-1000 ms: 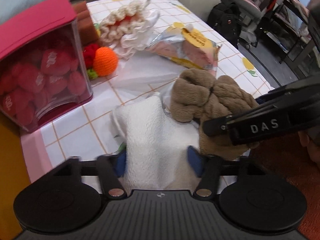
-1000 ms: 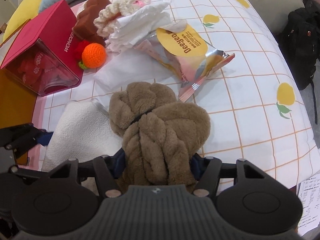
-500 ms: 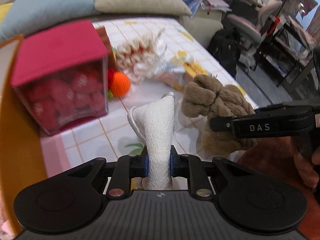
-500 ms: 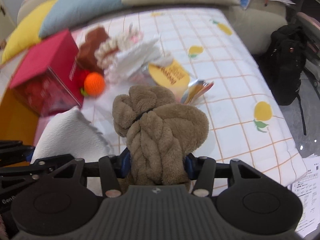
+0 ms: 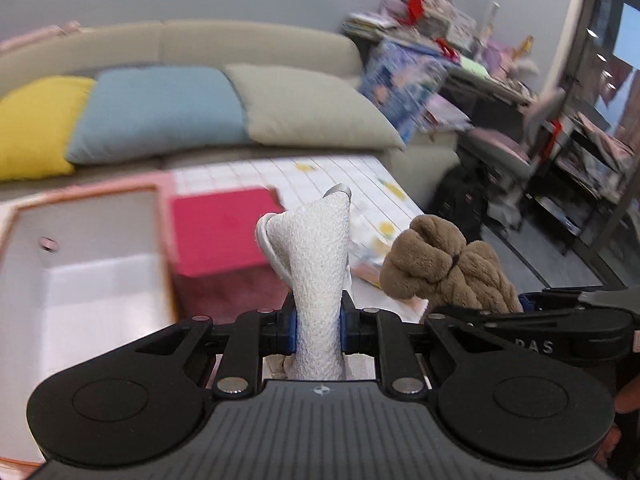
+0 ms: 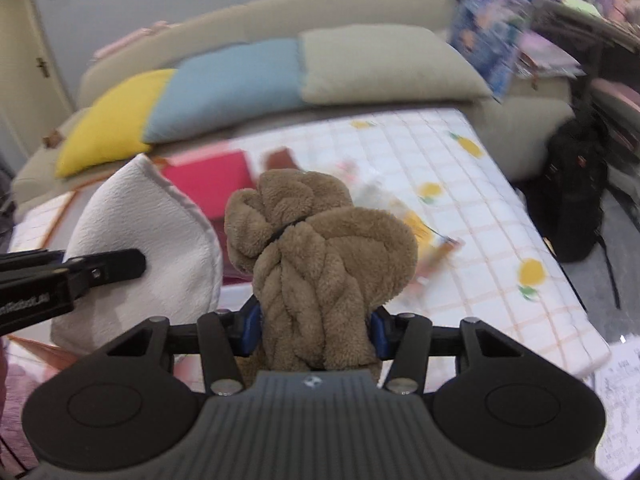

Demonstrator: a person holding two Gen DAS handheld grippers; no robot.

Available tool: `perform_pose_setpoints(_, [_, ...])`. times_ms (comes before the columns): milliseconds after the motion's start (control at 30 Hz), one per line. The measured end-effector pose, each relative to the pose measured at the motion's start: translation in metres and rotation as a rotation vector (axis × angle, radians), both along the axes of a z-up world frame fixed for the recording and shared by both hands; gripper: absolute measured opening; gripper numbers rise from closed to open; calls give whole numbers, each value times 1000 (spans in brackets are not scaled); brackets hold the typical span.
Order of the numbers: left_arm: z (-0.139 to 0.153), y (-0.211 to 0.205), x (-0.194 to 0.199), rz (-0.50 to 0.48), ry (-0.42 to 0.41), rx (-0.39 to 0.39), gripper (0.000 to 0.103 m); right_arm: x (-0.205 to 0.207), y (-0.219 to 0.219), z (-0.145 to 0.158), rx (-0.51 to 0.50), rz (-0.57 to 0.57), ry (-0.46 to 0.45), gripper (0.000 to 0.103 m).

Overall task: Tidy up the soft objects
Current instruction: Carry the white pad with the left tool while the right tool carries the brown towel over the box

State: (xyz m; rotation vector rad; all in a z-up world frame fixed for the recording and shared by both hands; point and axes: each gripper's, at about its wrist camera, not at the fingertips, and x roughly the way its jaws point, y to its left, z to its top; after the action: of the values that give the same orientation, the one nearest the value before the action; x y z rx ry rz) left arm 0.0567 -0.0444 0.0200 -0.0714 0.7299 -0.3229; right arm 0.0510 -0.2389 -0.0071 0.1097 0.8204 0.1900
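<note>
My left hand-held gripper (image 5: 319,328) is clamped tight on the white fleece cloth (image 5: 318,276), pinched narrow btwn the pads, held up off the tabletop (image 6: 472,216). My right hand-held gripper (image 6: 316,330) is clamped on the brown plush bundle (image 6: 320,248), just beside the white one, also in the air. Below-left: open white box (image 5: 80,280) w/ pink rim, red box (image 5: 224,232) next to it. Sofa w/ yellow, blue, beige cushions (image 6: 224,80) behind.

I see the towel (image 5: 318,280) left of the plush (image 5: 444,270), the box (image 5: 224,232) behind them on the table (image 6: 500,216), cushions (image 5: 160,114) beyond.
</note>
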Motion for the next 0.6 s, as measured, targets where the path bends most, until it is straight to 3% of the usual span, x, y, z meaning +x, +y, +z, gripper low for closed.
perform_pose_setpoints(333, [15,82,-8,250,-27,10,20,15,101,25,116,260,1,51])
perform_pose_setpoints(467, [16,113,-2,310,-26,35,20,23,147,28,86,358,1,52])
perform_pose_setpoints(600, [9,133,13,310,7,80,20,43,189,21,24,417,23,52])
